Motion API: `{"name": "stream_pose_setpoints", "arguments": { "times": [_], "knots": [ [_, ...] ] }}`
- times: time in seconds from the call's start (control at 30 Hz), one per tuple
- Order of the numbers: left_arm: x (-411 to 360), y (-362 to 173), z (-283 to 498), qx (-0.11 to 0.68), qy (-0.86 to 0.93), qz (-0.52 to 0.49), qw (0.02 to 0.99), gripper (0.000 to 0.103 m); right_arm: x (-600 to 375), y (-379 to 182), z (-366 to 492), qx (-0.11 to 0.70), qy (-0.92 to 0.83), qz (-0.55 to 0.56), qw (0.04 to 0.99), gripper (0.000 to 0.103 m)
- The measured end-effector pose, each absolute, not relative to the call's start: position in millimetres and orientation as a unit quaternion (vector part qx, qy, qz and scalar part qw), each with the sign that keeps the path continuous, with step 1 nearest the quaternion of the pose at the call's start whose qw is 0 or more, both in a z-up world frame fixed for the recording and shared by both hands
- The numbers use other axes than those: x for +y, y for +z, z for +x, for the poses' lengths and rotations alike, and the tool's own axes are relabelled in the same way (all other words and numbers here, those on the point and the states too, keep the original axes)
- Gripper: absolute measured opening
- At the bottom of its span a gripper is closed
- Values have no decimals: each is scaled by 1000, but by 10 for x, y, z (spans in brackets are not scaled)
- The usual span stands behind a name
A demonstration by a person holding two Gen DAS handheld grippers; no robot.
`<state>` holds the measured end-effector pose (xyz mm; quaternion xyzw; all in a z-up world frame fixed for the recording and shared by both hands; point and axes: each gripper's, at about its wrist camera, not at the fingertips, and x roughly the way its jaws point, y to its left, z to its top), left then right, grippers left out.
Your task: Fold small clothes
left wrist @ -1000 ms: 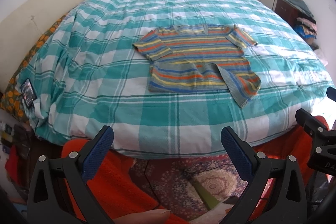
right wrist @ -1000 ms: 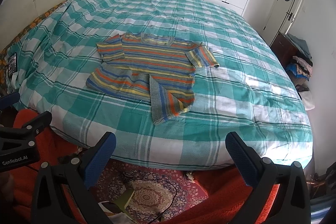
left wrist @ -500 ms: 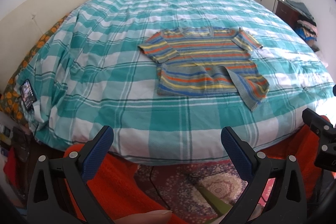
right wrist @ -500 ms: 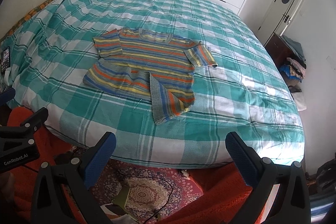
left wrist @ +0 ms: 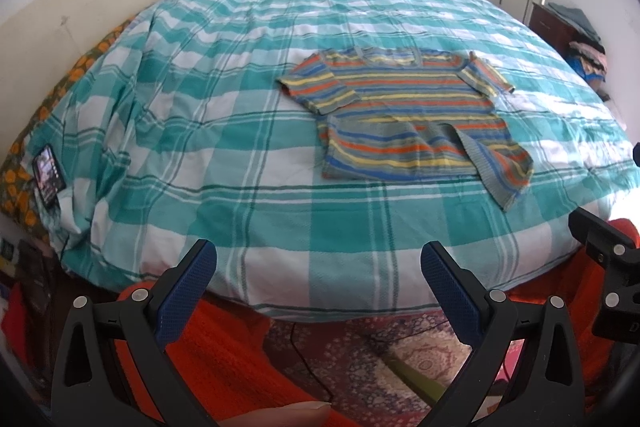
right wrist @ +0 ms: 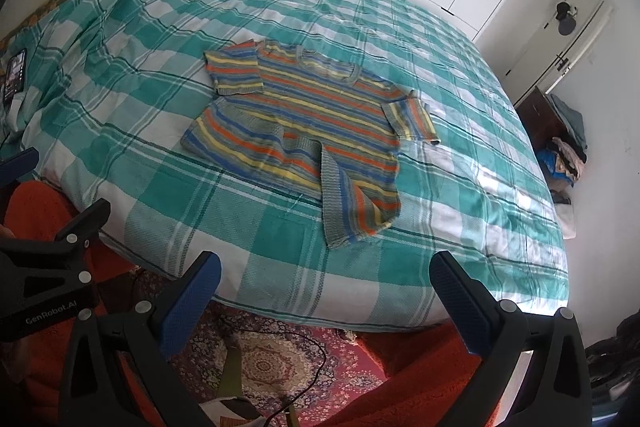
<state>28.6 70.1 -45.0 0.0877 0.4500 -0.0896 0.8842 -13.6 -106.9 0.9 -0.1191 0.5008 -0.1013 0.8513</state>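
Bed (left wrist: pixel 240 155): teal-and-white checked cover, fills most of both views.
Striped sweater (left wrist: pixel 404 119): short-sleeved knit, orange, yellow, blue and grey bands; lies flat at centre-right of the left view and centre of the right view, hem partly turned up, one lower corner flipped to show a ribbed grey edge.
Patterned rug (right wrist: pixel 280 367): lower centre, beneath the bed's near edge.
Phone (left wrist: pixel 48 175): far left, on the cover's edge.
Left gripper (left wrist: pixel 318 291): blue-padded jaws spread wide, holding nothing.
Right gripper (right wrist: pixel 326 295): likewise wide apart, empty.
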Motion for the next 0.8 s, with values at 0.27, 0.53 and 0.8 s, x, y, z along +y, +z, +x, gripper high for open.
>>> {"name": "stream_pose_setpoints", "arguments": {
  "times": [0.27, 0.53, 0.8],
  "knots": [
    [832, -514, 389, 461, -80, 76, 881, 102, -966, -36, -53, 508, -94, -130, 846, 103],
    [844, -495, 410, 460, -80, 77, 881, 102, -980, -52, -45, 511, -92, -126, 845, 103],
    [776, -491, 390, 461, -82, 90, 879, 102, -1005, -68, -43, 512, -90, -120, 846, 103]
  ]
}}
